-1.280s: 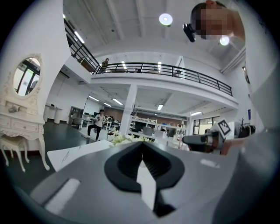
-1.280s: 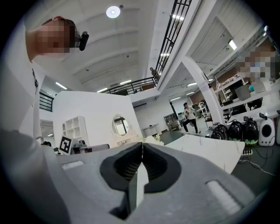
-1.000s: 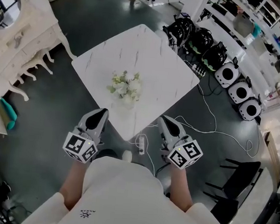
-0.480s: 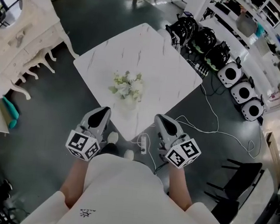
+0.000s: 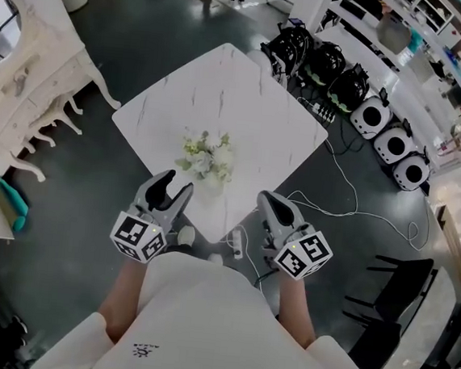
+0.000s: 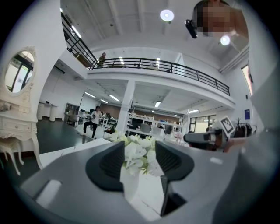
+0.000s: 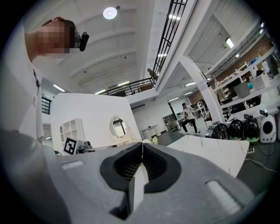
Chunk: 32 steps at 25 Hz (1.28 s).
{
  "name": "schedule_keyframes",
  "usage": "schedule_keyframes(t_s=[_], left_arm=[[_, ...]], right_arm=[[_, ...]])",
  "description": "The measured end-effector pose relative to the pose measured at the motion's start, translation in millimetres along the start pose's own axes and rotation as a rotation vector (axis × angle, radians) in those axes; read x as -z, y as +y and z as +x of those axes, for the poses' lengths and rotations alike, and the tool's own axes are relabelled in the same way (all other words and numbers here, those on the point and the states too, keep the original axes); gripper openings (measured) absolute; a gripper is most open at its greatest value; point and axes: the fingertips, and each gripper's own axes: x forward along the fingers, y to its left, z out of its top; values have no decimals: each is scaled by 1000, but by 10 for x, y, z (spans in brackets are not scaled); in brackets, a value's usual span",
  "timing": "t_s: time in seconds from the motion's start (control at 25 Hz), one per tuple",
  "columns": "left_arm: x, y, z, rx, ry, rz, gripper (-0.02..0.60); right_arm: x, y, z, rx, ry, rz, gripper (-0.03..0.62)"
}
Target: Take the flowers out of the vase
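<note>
A bunch of white and pale green flowers (image 5: 207, 156) stands in a white vase (image 5: 211, 181) near the close corner of the white marble table (image 5: 223, 90). My left gripper (image 5: 173, 186) hovers at the table's edge just short of the vase. Its jaws have just been opening and hold nothing. In the left gripper view the flowers (image 6: 134, 148) show through the gap of the left gripper (image 6: 141, 162), further ahead. My right gripper (image 5: 268, 201) is to the right of the corner, shut and empty. Its pads meet in the right gripper (image 7: 142, 153) view.
An ornate white dressing table (image 5: 29, 87) with a mirror stands at the left. Black bags (image 5: 323, 63) and round white devices (image 5: 393, 142) line the floor beyond the table's right side. Cables (image 5: 350, 207) and a power strip (image 5: 235, 241) lie near my feet. A black chair (image 5: 389, 308) is at the right.
The left gripper's jaws have gone from shut to open. Both grippers have drifted a little toward the table's near corner.
</note>
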Motion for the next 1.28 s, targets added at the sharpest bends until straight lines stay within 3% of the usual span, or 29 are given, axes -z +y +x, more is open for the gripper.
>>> schedule_keyframes(t_s=[0.16,0.28,0.84,1.28], left_arm=[[8,52,187,80,46,3,348],[69,91,299,118,88,24,415],[32,487,628,288,113,-68,422],[187,482,882,435,161,-109,422]], right_arm=[[-38,-67,77,40,-11,2,2],[-40,-141,125,82,-7,9,2],[-99,-324,287,205,-41,13,2],[-106,-305,327,289,-44,13,2]])
